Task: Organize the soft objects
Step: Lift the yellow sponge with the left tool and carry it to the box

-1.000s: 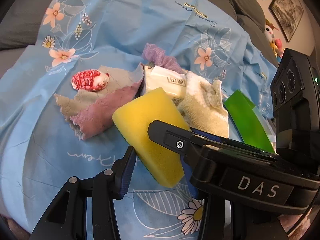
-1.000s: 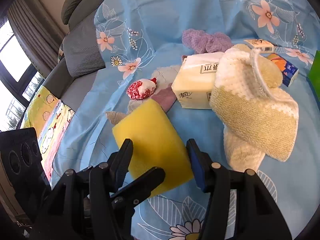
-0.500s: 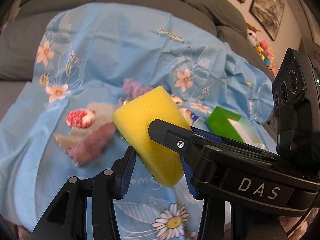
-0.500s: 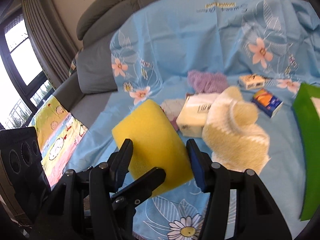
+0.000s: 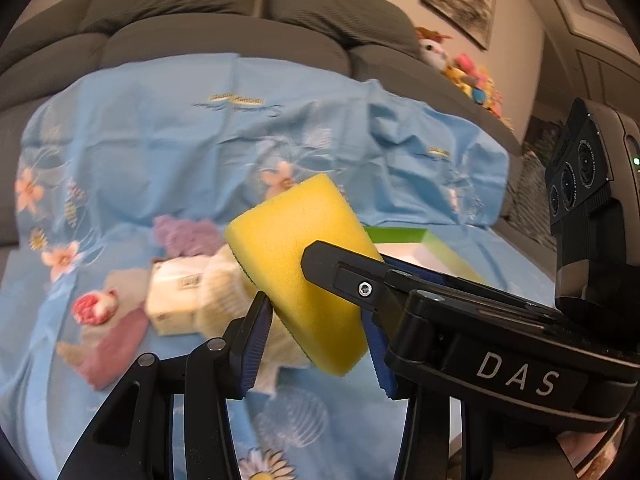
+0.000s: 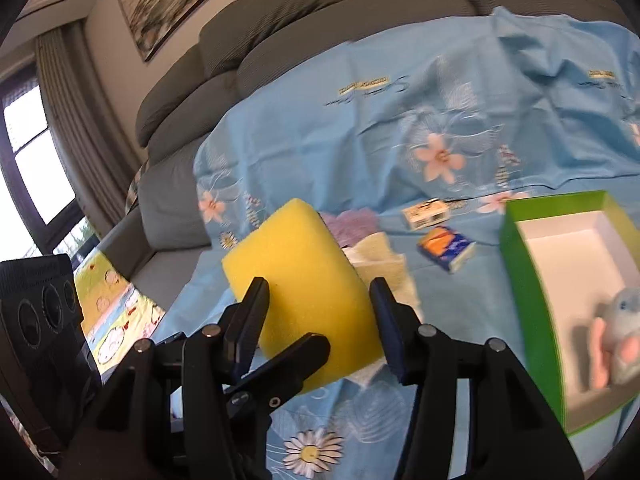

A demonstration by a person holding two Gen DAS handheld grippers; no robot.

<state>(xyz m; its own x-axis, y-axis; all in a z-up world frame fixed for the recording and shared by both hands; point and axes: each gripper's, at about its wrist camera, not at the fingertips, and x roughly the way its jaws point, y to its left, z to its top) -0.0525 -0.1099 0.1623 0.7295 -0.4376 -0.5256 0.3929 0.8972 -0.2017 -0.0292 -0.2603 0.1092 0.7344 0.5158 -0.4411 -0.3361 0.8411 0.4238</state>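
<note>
- Yellow sponge (image 5: pixel 304 276) is up off the blue floral sheet (image 5: pixel 168 148), pinched from 2 sides.
- Left gripper (image 5: pixel 316 332): jaws clamped on sponge's near end.
- Right gripper (image 6: pixel 320 316): jaws have just been closing, sponge between them, both pads on its sides; clamped too.
- Right wrist view: green box (image 6: pixel 520 264) at 3 o'clock of sponge, open, white inside, blue-pink plush toy (image 6: pixel 620 344) in it.
- Small orange-blue pack (image 6: pixel 446 249) between sponge and box.
- Left wrist view: tissue pack (image 5: pixel 176 296), purple cloth (image 5: pixel 184 232), red-white item (image 5: pixel 94 308) at 9 o'clock of sponge, on sheet.
- Grey sofa (image 5: pixel 224 32) behind.
</note>
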